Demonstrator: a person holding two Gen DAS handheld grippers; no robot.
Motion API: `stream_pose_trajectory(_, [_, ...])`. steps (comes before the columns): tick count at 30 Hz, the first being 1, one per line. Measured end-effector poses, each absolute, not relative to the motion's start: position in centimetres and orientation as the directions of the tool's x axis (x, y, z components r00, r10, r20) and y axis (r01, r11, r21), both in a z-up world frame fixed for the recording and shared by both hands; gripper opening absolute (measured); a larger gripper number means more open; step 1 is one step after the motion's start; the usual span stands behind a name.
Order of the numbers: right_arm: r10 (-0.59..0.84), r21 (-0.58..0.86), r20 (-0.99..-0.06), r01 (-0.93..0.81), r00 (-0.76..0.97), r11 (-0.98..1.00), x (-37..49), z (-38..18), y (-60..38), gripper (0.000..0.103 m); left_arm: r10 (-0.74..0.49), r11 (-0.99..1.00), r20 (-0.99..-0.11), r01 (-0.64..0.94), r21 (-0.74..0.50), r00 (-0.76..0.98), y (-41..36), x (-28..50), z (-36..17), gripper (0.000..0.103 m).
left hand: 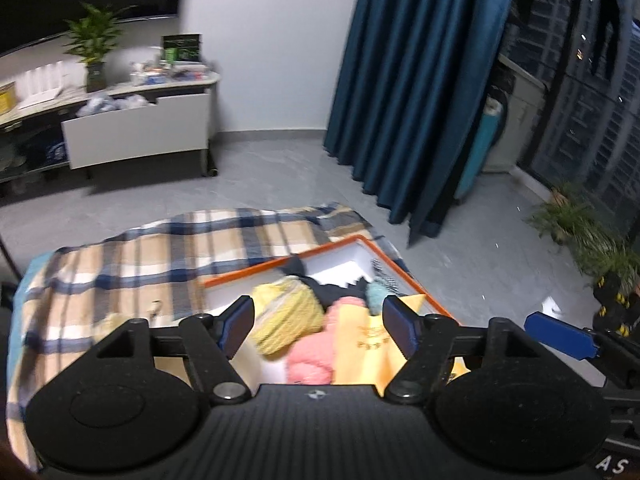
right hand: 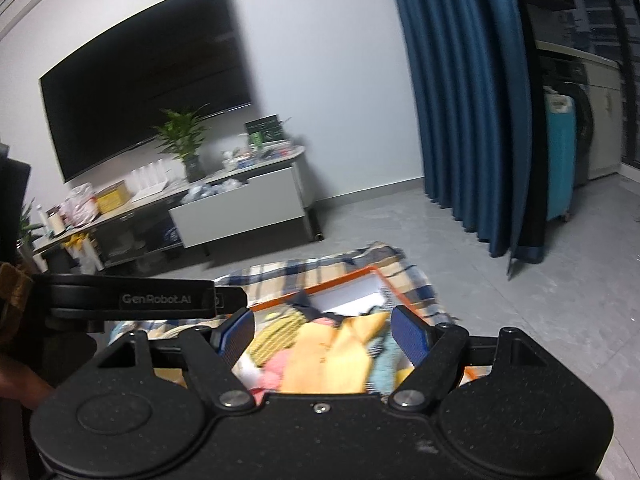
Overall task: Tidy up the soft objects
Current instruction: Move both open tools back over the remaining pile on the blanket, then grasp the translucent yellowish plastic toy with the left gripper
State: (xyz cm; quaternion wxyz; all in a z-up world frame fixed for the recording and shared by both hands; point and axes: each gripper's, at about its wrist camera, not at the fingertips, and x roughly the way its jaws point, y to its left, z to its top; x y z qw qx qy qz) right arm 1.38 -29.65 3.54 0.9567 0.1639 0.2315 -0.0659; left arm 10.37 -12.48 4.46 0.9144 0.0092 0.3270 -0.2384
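Both grippers hang over the orange-rimmed white cardboard box (left hand: 404,270) on the plaid beige-and-blue cloth (left hand: 132,256), w/ nothing pinched. Left gripper (left hand: 320,326): jaws spread wide, empty. Right gripper (right hand: 326,338): jaws also spread, empty. Soft stuff sits in the box, lower centre of both frames: a yellow knitted piece (left hand: 286,314), a pink fluffy piece (left hand: 316,350), a yellow-orange folded cloth (left hand: 370,348), a small teal fluffy item (left hand: 376,296), plus dark fabric (left hand: 332,290) behind. All lie below and beyond the pads, not touching them. To do it well, I'd say: pick 1 item, drop straight over its bulk, close on a thick fold, avoid snagging neighbours.
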Motion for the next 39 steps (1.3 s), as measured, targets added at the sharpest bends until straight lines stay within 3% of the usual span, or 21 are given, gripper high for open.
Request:
stream_pose_trajectory(10, [0.076,0.248,-0.469,0.049,0.88,0.967,3.5,4.8,-24.0,0.09,-0.325,0.944,-0.587,0.288,-0.159,0.741,-4.1,9.7,4.7,0.077])
stream_pose_trajectory(20, [0.164,0.218,-0.481,-0.064,0.862,0.974,4.6,5.0,-19.6,0.09,-0.184,0.981,-0.646,0.102,-0.162,0.741,3.1,10.1,2.5,0.077])
stream_pose_trajectory(30, [0.15,0.198,-0.503,-0.056,0.851,0.979,5.1,4.5,-19.4,0.09,-0.205,0.979,-0.706,0.141,-0.148,0.678,3.7,10.8,-1.7,0.084])
stream_pose_trajectory(39, [0.134,0.203,-0.522,-0.03,0.843,0.979,5.5,3.7,-20.4,0.09,-0.185,0.977,-0.721,0.204,-0.062,0.668,1.9,11.8,-4.5,0.088])
